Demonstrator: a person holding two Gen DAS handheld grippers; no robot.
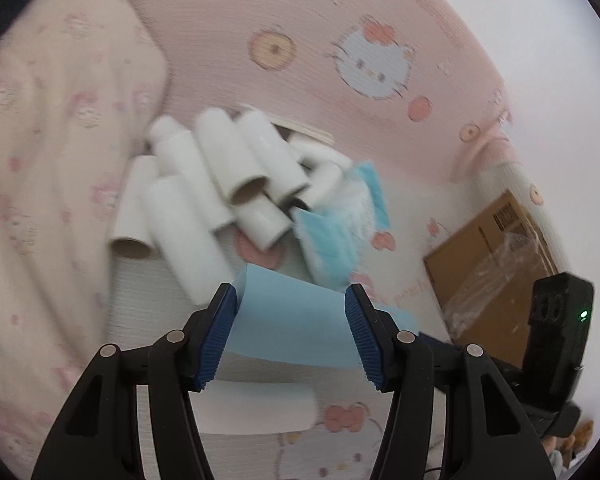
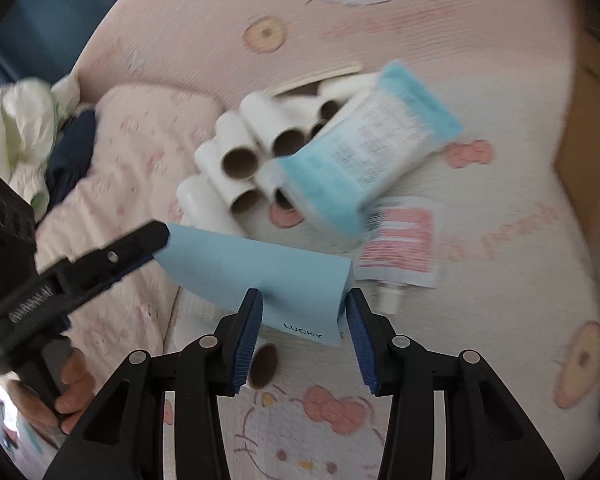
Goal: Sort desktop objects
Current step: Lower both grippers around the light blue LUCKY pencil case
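A light blue box marked LUCKY hangs above the cat-print cover, held from two sides. My left gripper grips it across its width, with both blue pads against its edges; in the right wrist view that gripper clamps the box's left end. My right gripper is shut on the other end, pads pressing both sides. Beyond lie a pile of white cardboard tubes and a blue-and-white pouch.
A pink-and-white spout pouch lies right of the box. One tube lies under it. A cardboard carton stands at the right, a pink pillow at the left. A hand holds the left gripper's handle.
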